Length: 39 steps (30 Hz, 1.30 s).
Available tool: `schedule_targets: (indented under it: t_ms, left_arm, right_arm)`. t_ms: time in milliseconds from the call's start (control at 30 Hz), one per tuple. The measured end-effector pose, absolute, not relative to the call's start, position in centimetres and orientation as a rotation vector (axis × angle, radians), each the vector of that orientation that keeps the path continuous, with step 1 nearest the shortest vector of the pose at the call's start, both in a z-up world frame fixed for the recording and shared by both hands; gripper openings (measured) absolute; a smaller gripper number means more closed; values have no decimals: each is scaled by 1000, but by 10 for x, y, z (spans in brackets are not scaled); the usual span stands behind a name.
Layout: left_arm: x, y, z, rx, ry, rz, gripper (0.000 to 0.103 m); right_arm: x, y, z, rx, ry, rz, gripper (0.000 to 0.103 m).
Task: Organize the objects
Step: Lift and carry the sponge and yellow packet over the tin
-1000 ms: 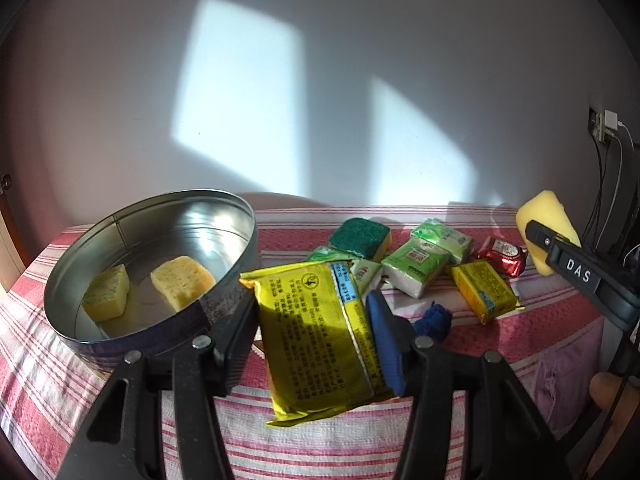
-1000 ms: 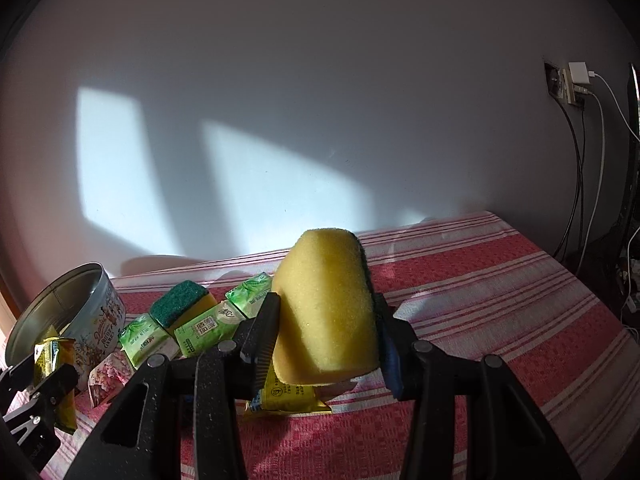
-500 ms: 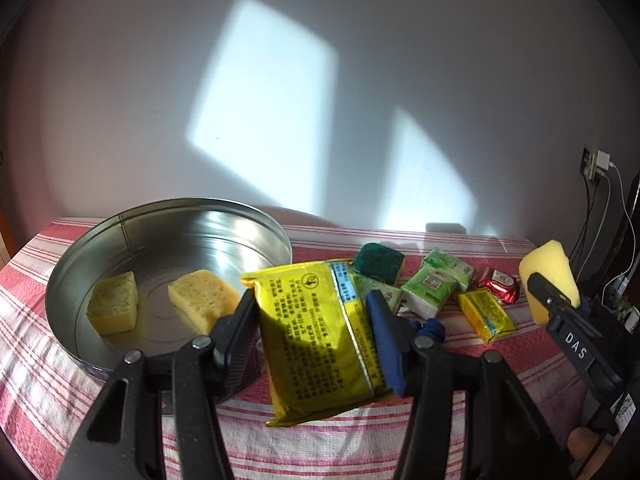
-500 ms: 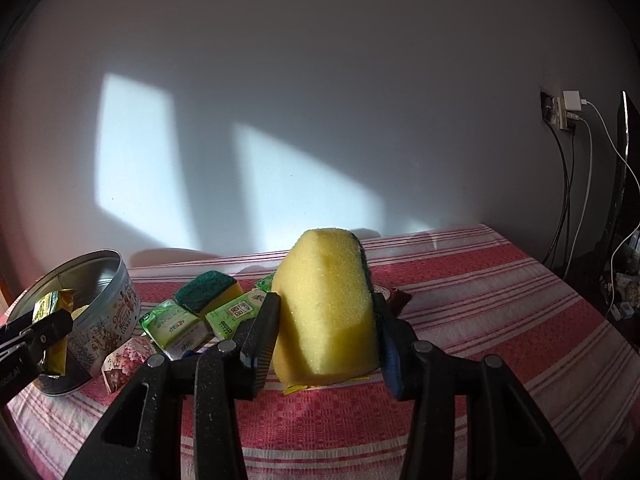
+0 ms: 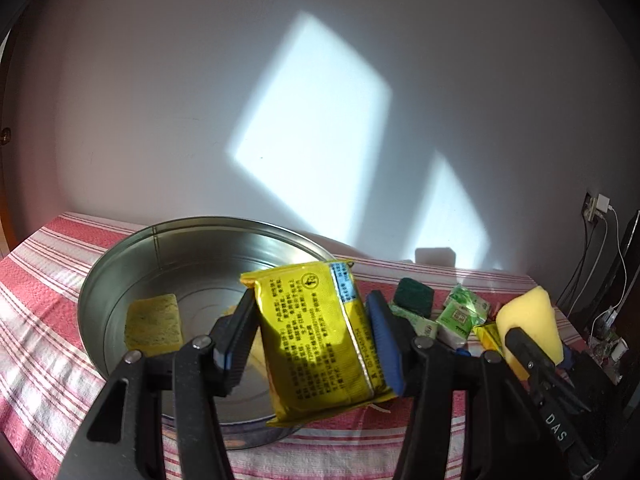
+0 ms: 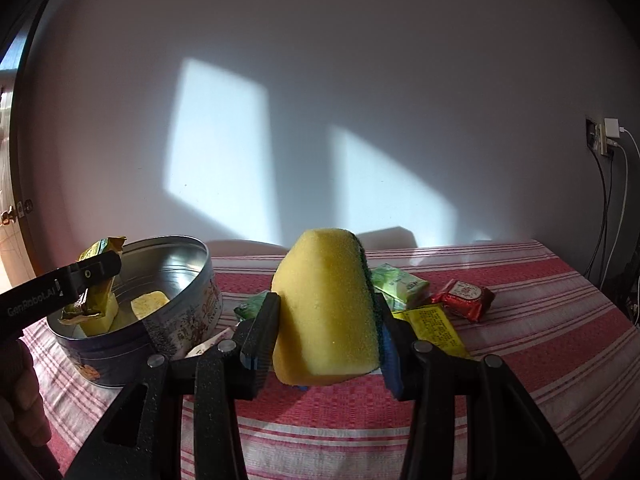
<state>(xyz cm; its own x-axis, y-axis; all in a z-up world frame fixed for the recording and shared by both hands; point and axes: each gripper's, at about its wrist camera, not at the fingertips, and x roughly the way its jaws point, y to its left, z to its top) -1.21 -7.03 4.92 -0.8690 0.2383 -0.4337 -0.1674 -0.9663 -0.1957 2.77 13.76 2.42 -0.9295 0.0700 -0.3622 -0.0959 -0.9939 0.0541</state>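
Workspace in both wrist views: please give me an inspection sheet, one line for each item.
Surface: table with red striped cloth.
Job's things: round tin holding sponge pieces; yellow packet; yellow sponge.
Clutter: green packets, red packet, dark green scourer, all on the cloth.
Grippers: left tool shut on yellow packet, over the tin; right tool shut on yellow sponge.
Cables: charger and wires at the wall socket.
Surroundings: white wall, sunlight patches.

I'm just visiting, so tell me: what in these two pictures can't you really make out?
- Second yellow sponge in the tin: left wrist view, mostly hidden behind the yellow packet in the left claw.
- Print on the yellow packet: too small to read.
- Blue scrap under the sponge in the right claw: right wrist view, mostly covered.
- Green packs: partly hidden behind that sponge.
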Motion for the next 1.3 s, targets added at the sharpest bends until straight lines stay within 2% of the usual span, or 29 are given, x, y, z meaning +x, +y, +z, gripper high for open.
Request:
schedule_targets:
  t_ms: [267,467,933,1300]
  left_arm:
    - [-31,-118,51,-699,-229,2980,54]
    - [-45,-147,49,-697,-168,3097,54]
    - [-81,-171,26,-937,-104,3158,54]
    - [-91,-171,16,-1024,-53,3159,54]
  right_arm:
    - [9,79,27,-579,134,3111,48]
    - [-13,38,30,-589,119,3174,48]
    - [-75,-20,19,-764,153,3191,48]
    - [-87,-44,8,-852,16,3178,49]
